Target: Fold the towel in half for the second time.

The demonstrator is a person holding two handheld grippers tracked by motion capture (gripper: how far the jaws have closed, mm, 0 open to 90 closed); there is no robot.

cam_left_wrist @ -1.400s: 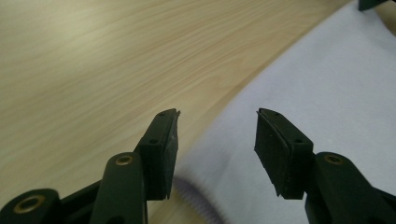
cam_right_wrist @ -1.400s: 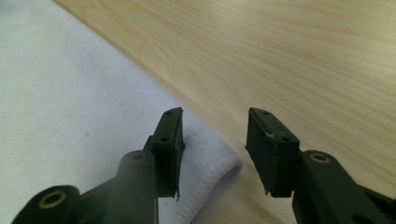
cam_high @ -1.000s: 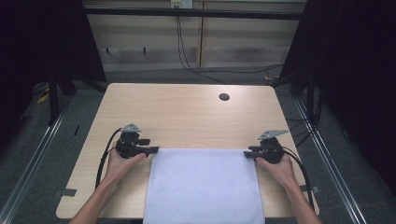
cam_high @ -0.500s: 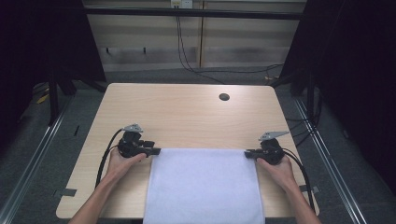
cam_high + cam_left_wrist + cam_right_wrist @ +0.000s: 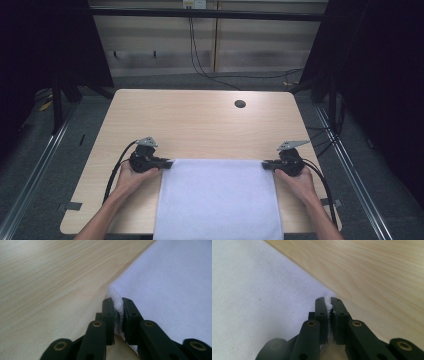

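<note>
Left tool (image 5: 167,164) and right tool (image 5: 266,165) are each pinching a far corner of the towel (image 5: 218,200), lying lengthwise toward the frame's bottom on the table (image 5: 195,125).

From my remote station I see a light wooden table (image 5: 200,125) with a round cable hole (image 5: 240,104), grey carpeted floor (image 5: 45,165), dark side curtains (image 5: 380,75), and a pale rear wall (image 5: 160,45).

Left gripper (image 5: 118,302) jaws pinch the white cloth (image 5: 172,287) corner.

High overhead; two close gripper views.
</note>
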